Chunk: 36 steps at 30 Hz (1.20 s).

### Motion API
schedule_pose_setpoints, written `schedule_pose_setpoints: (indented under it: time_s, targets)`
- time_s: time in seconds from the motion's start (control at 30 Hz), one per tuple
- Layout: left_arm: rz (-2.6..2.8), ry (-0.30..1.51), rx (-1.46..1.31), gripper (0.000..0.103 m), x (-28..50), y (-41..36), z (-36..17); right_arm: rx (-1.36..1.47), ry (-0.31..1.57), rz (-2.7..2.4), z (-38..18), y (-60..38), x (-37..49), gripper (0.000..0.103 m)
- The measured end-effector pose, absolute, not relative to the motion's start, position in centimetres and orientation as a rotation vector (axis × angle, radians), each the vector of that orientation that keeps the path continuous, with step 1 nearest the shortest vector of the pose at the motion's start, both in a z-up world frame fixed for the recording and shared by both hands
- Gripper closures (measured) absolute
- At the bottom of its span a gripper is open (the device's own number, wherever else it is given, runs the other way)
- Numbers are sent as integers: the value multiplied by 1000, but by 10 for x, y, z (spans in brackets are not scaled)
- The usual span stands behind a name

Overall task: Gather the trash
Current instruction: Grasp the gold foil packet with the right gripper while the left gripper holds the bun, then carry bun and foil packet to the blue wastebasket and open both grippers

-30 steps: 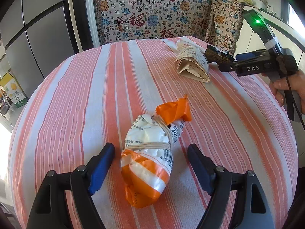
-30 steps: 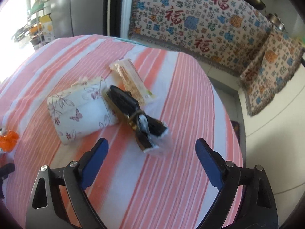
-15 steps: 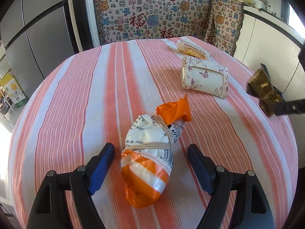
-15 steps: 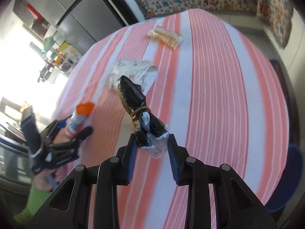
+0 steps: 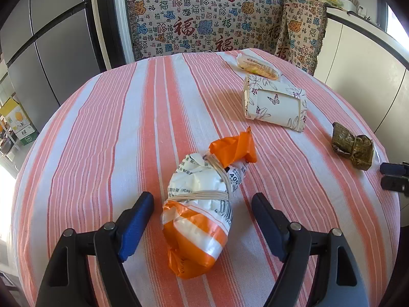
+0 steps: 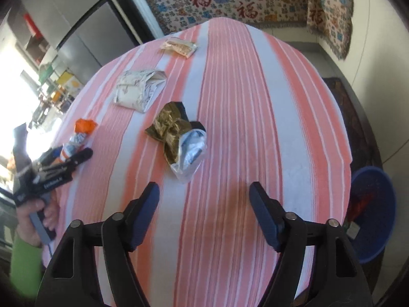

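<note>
Between the spread fingers of the left hand-held gripper (image 5: 203, 220) an orange-and-white bag (image 5: 202, 204), bound with rubber bands, is shown lying on the striped counter (image 5: 102, 133); the pads stand clear of it on both sides, so nothing is gripped. Ahead and to the right of this hand-held gripper a butterfly-printed packet (image 5: 274, 107) is seen, and beyond that a snack wrapper (image 5: 257, 66) near the far edge.

Just ahead of the right hand-held gripper (image 6: 204, 215) a dark gold crumpled wrapper (image 6: 176, 138) is seen resting on the cloth, well apart from the other pieces. The jaws of this hand-held gripper are opening, and nothing lies between them. Below the counter, to the right of this hand-held gripper, a blue basin (image 6: 375, 215) is visible on the floor; something red is seen inside it, but what it is cannot be told.

Progress is judged to be at an early stage. Four pieces of trash are counted on the counter, and none is held. If the basin is the intended receptacle, which cannot be confirmed, every piece is left to be carried there. The bag framed by the left fingers appears the readiest to be taken.
</note>
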<state>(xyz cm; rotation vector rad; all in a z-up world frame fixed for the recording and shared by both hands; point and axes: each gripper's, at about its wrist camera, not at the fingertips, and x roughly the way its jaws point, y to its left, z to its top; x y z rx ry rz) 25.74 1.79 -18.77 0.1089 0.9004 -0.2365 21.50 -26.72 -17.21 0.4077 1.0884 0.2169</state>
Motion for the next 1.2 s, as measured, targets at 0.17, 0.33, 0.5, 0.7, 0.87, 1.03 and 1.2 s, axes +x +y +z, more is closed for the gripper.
schedule_pose_setpoints:
  time_s: [0.17, 0.33, 0.5, 0.7, 0.87, 1.03, 1.2]
  targets:
    - [-239, 905, 100, 22, 255, 20, -187, 250, 1077, 238, -174, -236, 204, 15]
    - [-364, 928, 142, 23, 244, 30, -183, 190, 1079, 256, -167, -248, 210, 16]
    - [-412, 919, 190, 23, 245, 29, -173, 106, 1053, 331, -147, -248, 240, 16]
    - [-448, 923, 262, 23, 252, 13, -170, -83, 1128, 375, -151, -213, 285, 17]
    - [-454, 921, 257, 59, 251, 12, -166, -85, 1217, 362, -168, -213, 296, 57]
    - [-438, 911, 178, 60, 244, 18, -160, 34, 1175, 338, -154, -232, 275, 58]
    - [-456, 887, 96, 61, 229, 9, -146, 133, 1147, 319, -145, -256, 248, 58]
